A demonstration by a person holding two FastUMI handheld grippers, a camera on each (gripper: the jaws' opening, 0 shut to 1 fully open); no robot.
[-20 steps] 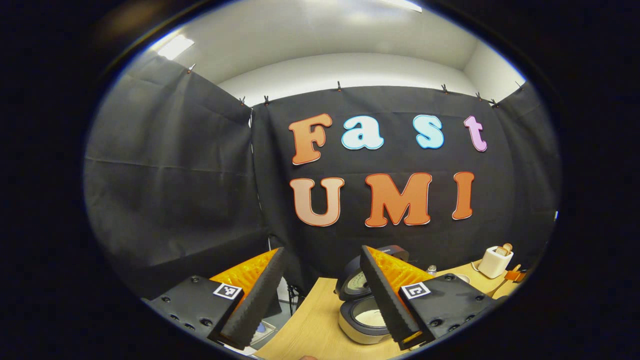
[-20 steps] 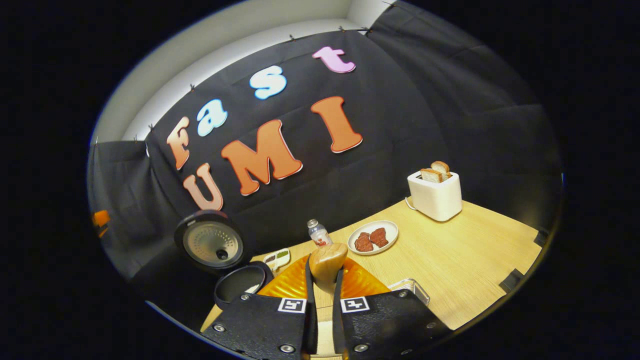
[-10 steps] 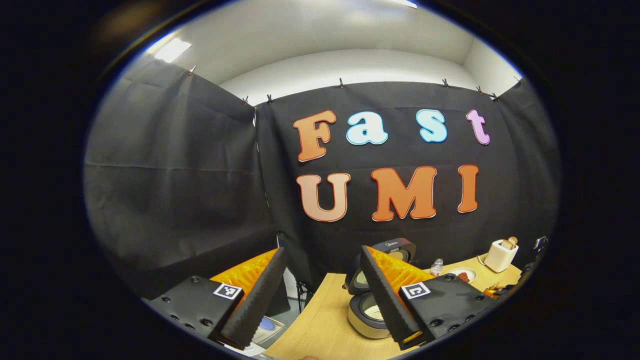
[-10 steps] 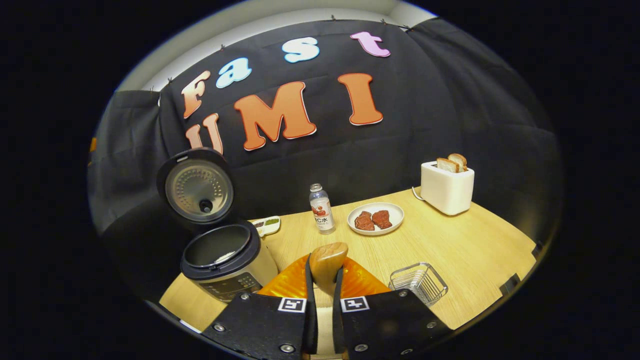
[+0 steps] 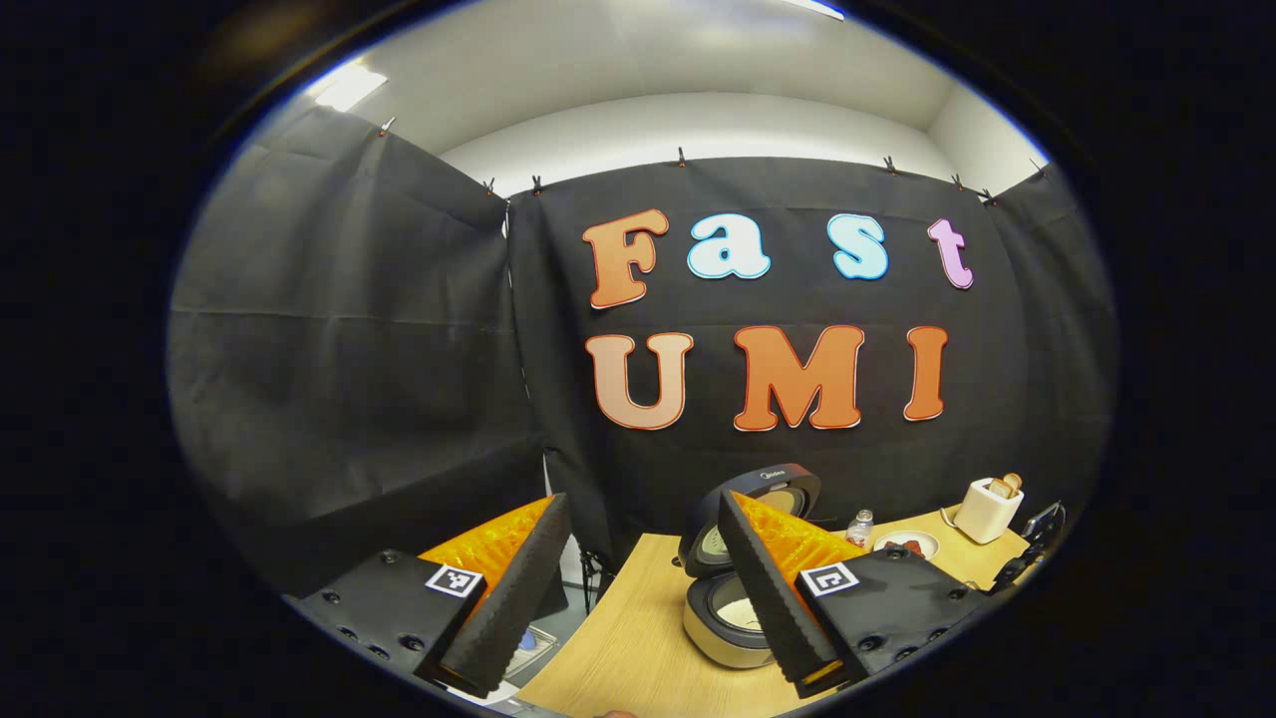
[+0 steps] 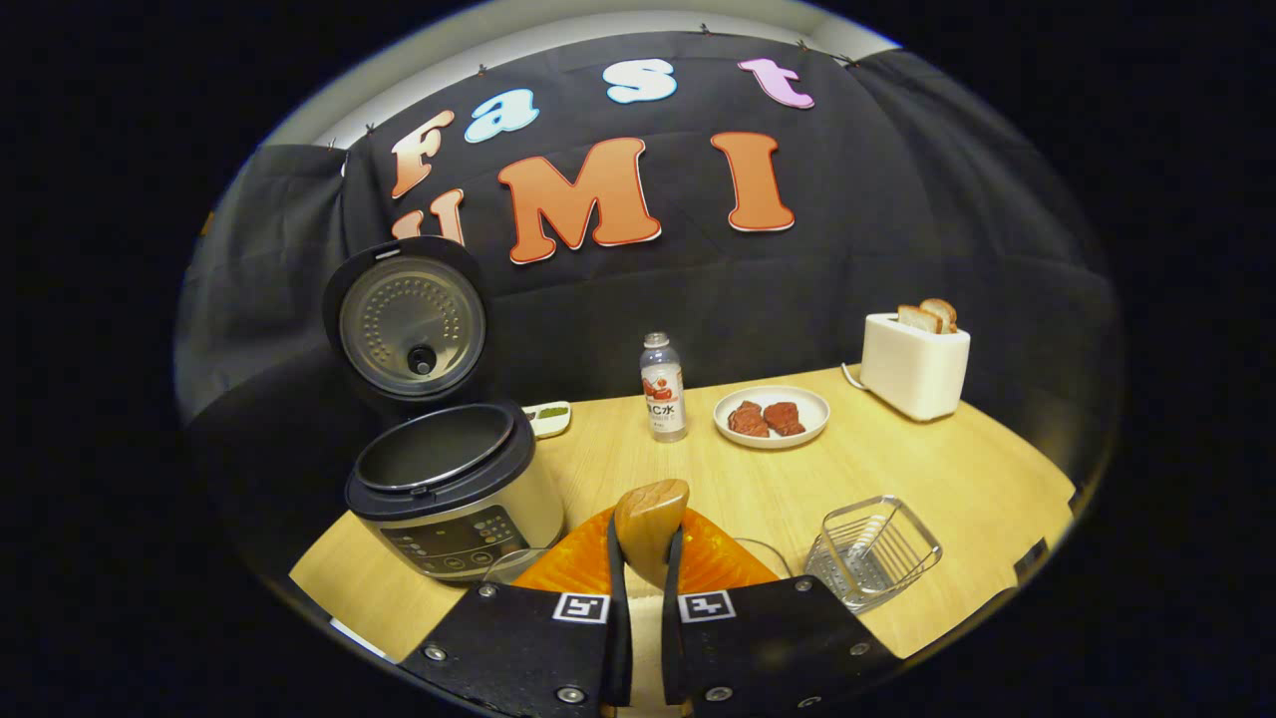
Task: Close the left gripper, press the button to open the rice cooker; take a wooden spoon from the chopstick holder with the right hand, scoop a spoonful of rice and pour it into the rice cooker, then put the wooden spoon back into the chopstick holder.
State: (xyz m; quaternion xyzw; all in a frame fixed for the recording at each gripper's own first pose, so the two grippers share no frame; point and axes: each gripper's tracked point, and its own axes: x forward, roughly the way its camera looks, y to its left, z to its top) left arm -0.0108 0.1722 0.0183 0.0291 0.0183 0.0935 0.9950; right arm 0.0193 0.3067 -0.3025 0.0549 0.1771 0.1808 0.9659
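Note:
My right gripper (image 6: 646, 537) is shut on the wooden spoon (image 6: 650, 507), whose bowl sticks up between the fingers above the table's near edge. The rice cooker (image 6: 454, 494) stands to the left with its lid (image 6: 411, 324) up and the pot open. The wire chopstick holder (image 6: 872, 546) sits to the right of the spoon. In the left gripper view my left gripper (image 5: 642, 499) is open and holds nothing. It hovers off the table's left end, with the open rice cooker (image 5: 733, 623) behind its right finger. Something pale lies in that pot.
On the wooden table (image 6: 937, 479) stand a small bottle (image 6: 663, 389), a white plate with meat (image 6: 773, 417), a white toaster with bread (image 6: 915, 364) and a small dish (image 6: 546, 417) behind the cooker. A clear rim (image 6: 503, 563) peeks out beside my right fingers.
The right gripper's view has levelled and pulled back. The cooker and the wire holder now show in full, and the spoon stays gripped. The left gripper has barely moved and stays open.

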